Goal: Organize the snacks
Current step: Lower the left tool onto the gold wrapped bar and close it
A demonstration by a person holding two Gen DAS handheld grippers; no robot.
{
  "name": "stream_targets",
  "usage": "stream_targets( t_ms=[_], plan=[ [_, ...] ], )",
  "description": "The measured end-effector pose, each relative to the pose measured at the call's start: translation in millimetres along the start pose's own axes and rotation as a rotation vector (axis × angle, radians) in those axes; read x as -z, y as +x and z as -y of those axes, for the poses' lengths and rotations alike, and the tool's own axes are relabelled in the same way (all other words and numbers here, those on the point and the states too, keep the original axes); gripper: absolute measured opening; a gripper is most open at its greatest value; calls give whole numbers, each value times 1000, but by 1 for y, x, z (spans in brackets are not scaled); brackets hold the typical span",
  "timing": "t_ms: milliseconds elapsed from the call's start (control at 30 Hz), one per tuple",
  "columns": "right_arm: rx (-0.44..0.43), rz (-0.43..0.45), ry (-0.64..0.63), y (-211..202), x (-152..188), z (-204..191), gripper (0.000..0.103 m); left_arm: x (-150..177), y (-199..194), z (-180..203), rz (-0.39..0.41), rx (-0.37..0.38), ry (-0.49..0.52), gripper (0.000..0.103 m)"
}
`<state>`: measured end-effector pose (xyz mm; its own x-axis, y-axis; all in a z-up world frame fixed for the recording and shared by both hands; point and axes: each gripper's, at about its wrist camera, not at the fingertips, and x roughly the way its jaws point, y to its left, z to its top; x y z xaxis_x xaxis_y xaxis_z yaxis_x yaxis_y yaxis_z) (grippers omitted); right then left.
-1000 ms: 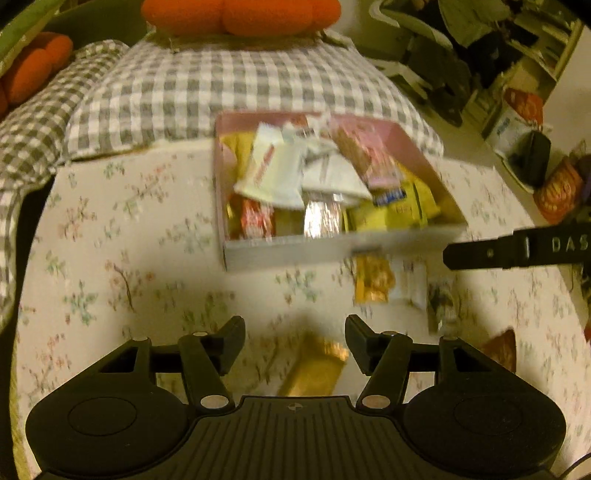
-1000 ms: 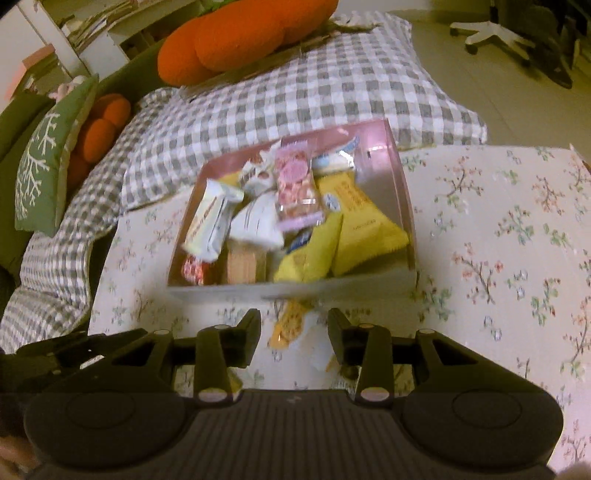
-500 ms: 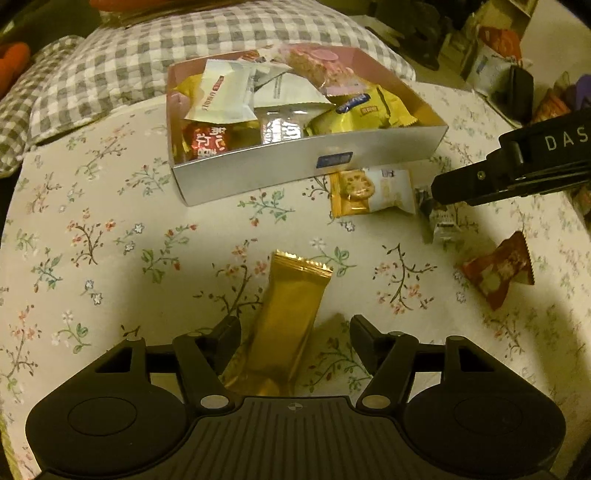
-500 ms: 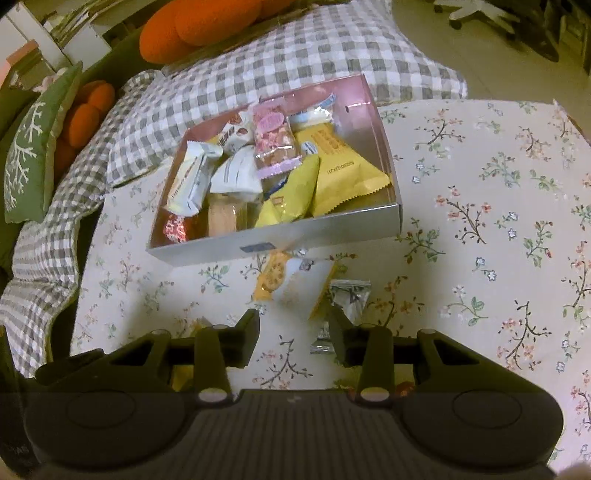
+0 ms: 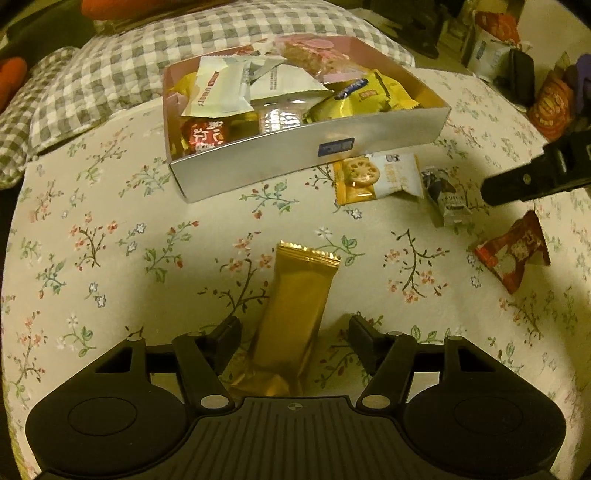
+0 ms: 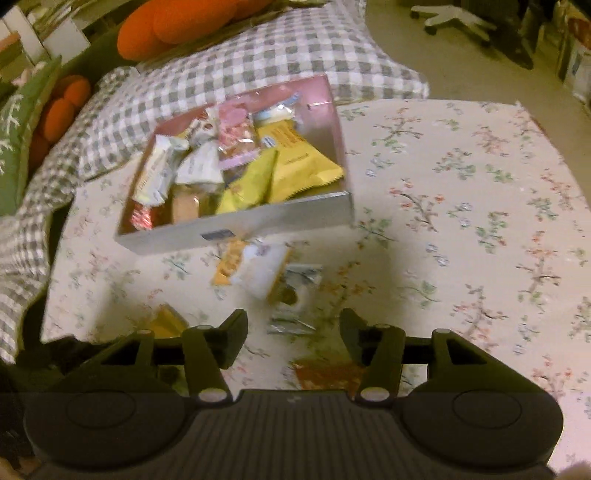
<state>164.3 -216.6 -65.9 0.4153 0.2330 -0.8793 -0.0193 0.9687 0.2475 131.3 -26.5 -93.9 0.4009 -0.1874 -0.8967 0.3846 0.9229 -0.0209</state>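
Note:
A silver box (image 5: 306, 155) full of snack packets stands on the flowered tablecloth. In front of it lie a biscuit packet (image 5: 376, 177), a small silver packet (image 5: 447, 195), a red packet (image 5: 511, 254) and a gold bar (image 5: 299, 288). My left gripper (image 5: 295, 326) straddles the near end of the gold bar; its jaws are closing, with gaps still on both sides. My right gripper (image 6: 293, 321) hangs over the silver packet (image 6: 295, 295) and the red packet (image 6: 328, 373), jaws opening, nothing pressed. One right finger (image 5: 535, 177) shows in the left wrist view.
Grey checked pillows (image 6: 280, 55) lie behind the box, with orange cushions (image 6: 192, 22) and a green cushion (image 6: 14, 147) beyond. A chair base (image 6: 458, 18) and snack bags (image 5: 550, 103) stand on the floor past the table's right edge (image 6: 532, 114).
My left gripper came down over the gold bar, which now lies between its jaws. My right gripper moved back from the box over the loose packets, and its jaws spread wider.

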Motion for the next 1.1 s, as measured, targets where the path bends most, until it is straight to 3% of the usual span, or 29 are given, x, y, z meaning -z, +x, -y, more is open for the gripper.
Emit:
stream_targets(
  t_ms=[167,233,300,367,600,767,900,1000,1100],
  plan=[
    [51,-64,-10,10,4,5,57,1,1,2,7,-13,26,58],
    [97,-74,-40,12,6,4,59,1,1,3,13,-22,38,51],
    [105,-94,-57,16,7,3,66,0,-1,3,19,-22,39,34],
    [106,-118,-78,20,9,1,71,-1,-1,1,20,-24,34,28],
    [135,-169,-102,27,10,4,69,-1,-4,-4,22,-14,-2,26],
    [124,-205,-118,34,13,3,53,-2,-8,-4,33,-1,-19,26],
    [91,-202,-120,31,14,1,27,-2,-9,-5,39,1,-30,26],
    [80,-198,-117,32,15,1,16,-3,-10,-4,42,5,-34,26],
    [45,-192,-109,29,14,-1,12,-2,-12,-4,47,6,-38,26]
  ],
)
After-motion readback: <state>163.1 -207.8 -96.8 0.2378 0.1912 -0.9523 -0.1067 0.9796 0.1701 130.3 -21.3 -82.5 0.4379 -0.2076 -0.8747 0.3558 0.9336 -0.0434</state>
